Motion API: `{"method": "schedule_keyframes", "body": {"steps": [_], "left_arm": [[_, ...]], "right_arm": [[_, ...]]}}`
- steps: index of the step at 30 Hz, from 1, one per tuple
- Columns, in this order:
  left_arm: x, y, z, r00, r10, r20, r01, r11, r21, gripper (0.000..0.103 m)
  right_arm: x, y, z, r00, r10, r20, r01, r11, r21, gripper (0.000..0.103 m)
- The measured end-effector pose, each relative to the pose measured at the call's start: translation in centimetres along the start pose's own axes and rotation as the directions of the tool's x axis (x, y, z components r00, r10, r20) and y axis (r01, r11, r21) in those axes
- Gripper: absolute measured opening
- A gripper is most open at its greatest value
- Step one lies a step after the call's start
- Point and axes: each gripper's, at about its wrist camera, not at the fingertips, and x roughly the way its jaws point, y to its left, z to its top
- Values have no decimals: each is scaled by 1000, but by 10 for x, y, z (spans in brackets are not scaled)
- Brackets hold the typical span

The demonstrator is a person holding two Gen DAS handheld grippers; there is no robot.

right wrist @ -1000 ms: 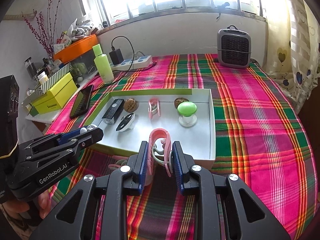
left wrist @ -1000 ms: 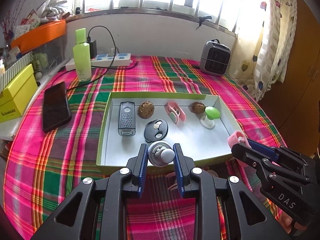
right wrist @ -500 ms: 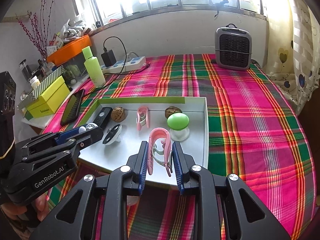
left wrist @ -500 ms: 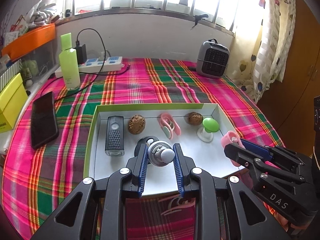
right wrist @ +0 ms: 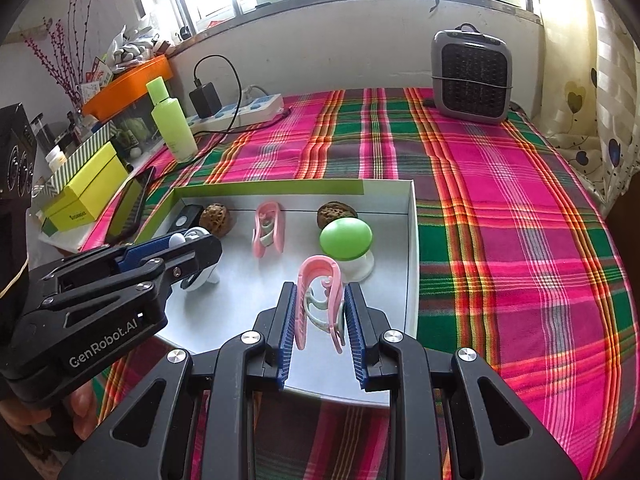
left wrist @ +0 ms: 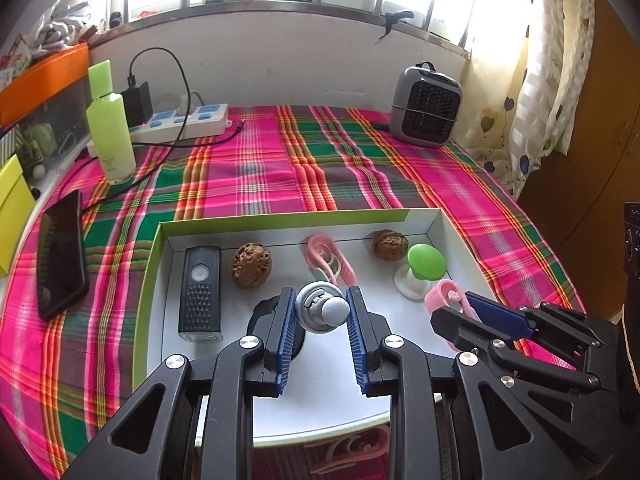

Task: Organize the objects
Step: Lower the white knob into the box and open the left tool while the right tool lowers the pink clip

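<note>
A white tray with a green rim lies on the plaid tablecloth. My left gripper is shut on a grey round knob above the tray's front middle, over a black round piece. My right gripper is shut on a pink clip just in front of a green mushroom-shaped holder. The tray also holds a black ribbed device, two walnuts and another pink clip. Each gripper shows in the other's view, the left gripper and the right gripper.
A third pink clip lies on the cloth before the tray. A dark phone lies to the left, with a green bottle and a power strip behind it. A grey heater stands at the back right, a yellow box off the left edge.
Both grippers have moved forward from the tray's front edge to over its inside, each still holding its object. The tray's contents have not moved.
</note>
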Motion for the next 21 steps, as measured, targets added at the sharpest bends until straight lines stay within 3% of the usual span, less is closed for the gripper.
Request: {"method": "schedule_keyframes", "body": {"steps": [21], "left_arm": [[29, -5, 3, 999, 29, -29, -28, 999, 33, 23]], "right_arm": [[19, -4, 3, 999, -32, -31, 31, 999, -26, 25]]}}
